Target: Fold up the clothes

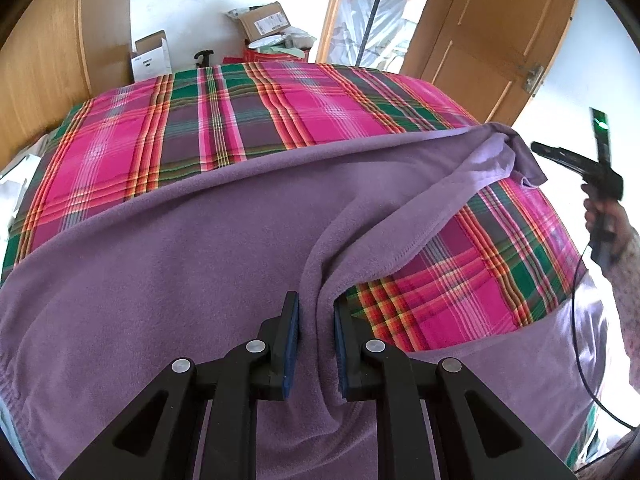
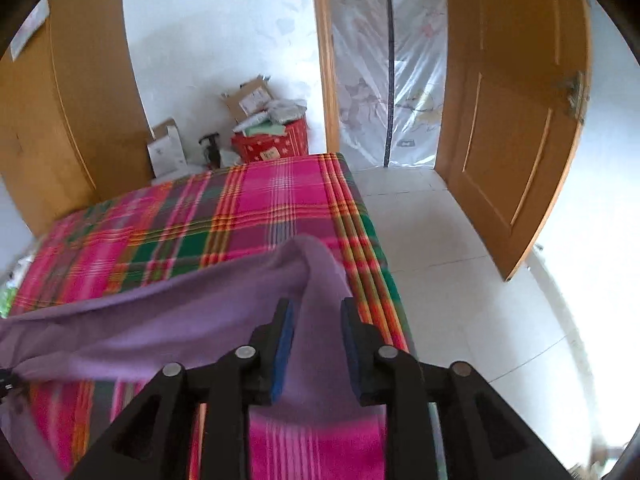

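- Left tongs (image 1: 316, 300): clenched on a raised fold of the purple fleece (image 1: 160, 260), at six o'clock in the left wrist view.
- Right tongs (image 2: 316, 304): jaws parted, seemingly released. Fleece corner between the pads in the right wrist view, yet not visibly pinched. From the left wrist view, just beside the bunched corner (image 1: 516, 152) at two o'clock.
- Fleece spread over the plaid bed cover (image 1: 240, 112), filling the near half. Far edge running from nine o'clock up toward two o'clock, and one flap turned back to bare plaid at four o'clock.
- Likely step: laying the right-hand corner down to square up the fold.
- To do it well: hold the left pinch firm as an anchor, flatten the bunched corner fully, and line the hem up with the far edge.
- Smooth out the ridge running from six o'clock to two o'clock before folding again, or risk a trapped crease.
- Containers against the far wall, at twelve o'clock:
  - Red box (image 2: 272, 144), heaped with packets and papers.
  - Brown cardboard box (image 1: 264, 20) leaning above it, contents unclear.
  - White carton (image 1: 150, 56) at eleven o'clock, flap open, inside hidden.
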Motion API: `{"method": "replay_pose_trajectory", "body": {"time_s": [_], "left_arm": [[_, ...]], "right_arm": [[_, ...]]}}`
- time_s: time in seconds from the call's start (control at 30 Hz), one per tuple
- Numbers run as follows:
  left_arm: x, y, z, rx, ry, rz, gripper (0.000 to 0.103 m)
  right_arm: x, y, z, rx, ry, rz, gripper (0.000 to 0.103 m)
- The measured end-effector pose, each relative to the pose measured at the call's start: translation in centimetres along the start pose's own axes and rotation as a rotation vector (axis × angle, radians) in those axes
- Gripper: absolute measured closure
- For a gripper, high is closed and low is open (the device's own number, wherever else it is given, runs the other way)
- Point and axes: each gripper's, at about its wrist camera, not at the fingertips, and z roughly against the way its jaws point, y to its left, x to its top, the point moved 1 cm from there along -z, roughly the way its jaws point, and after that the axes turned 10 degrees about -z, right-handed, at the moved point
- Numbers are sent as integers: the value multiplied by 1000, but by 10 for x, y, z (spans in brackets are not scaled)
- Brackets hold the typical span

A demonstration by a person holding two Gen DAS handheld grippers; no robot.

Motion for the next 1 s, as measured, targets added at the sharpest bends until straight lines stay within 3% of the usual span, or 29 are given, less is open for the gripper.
{"method": "replay_pose_trajectory", "body": {"time_s": [0.1, 0.17, 0.43, 0.47, 0.5, 0.57, 0.73, 1.0], "left_arm": [[0, 0, 0, 1, -1, 6, 87], [0, 0, 0, 2, -2, 9, 87], [-1, -1, 0, 9, 4, 9, 86], [-1, 0, 0, 9, 5, 8, 86], [-1, 0, -1, 9, 5, 8, 86], [-1, 0, -1, 8, 5, 9, 86], [-1, 1, -1, 6, 8, 11, 86], [-1, 1, -2, 3, 8, 18, 86]], "right_arm": [[-14, -15, 18, 53, 6, -77, 55], [-19, -24, 19, 53, 19, -104, 52], [-31, -36, -5, 60, 110, -180, 52], [-31, -37, -8, 67, 123, -192, 58], [-31, -37, -11, 76, 137, -198, 74], [-29, -35, -14, 80, 140, -182, 91], [-13, -27, -8, 61, 83, -109, 94], [34, -37, -9, -104, -11, -68, 94]]}}
